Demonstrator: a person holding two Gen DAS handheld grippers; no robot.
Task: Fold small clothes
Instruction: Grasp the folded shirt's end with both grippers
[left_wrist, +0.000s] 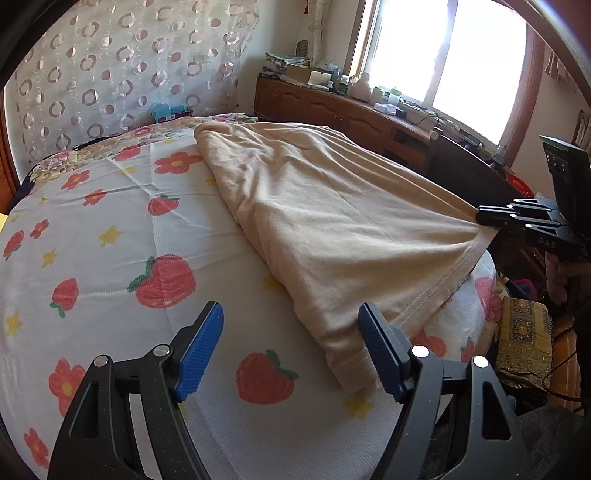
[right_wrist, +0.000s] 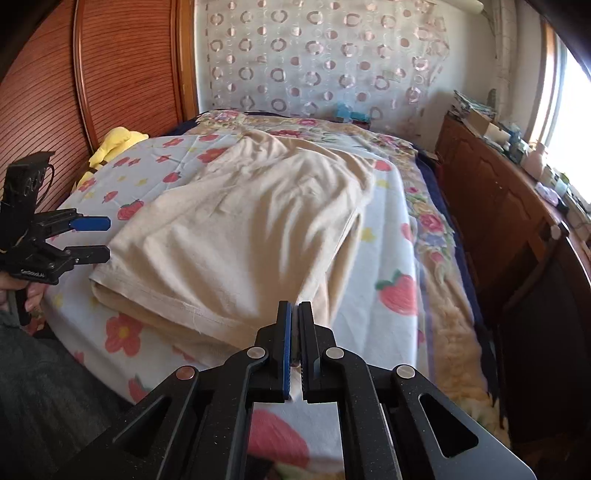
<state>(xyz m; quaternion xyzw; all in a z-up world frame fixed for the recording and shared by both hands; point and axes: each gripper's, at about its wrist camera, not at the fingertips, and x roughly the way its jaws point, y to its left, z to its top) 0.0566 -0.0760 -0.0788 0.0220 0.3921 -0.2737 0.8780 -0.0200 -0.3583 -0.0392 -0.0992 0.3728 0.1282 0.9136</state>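
the cream garment (left_wrist: 332, 221) lies on the strawberry sheet (left_wrist: 110, 229), its near hem lifted at the right. the right gripper (right_wrist: 295, 314) pinches that hem corner. the left gripper (left_wrist: 291, 332) gapes wide at the near left corner, holding nothing.

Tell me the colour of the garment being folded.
Plain cream-beige garment, with no print; it shows best in the left wrist view.

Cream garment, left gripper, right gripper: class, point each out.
cream garment (left_wrist: 332, 229), left wrist view, middle of cloth.
left gripper (left_wrist: 291, 347), left wrist view, midway between open fingertips.
right gripper (right_wrist: 294, 306), right wrist view, shut fingertips.
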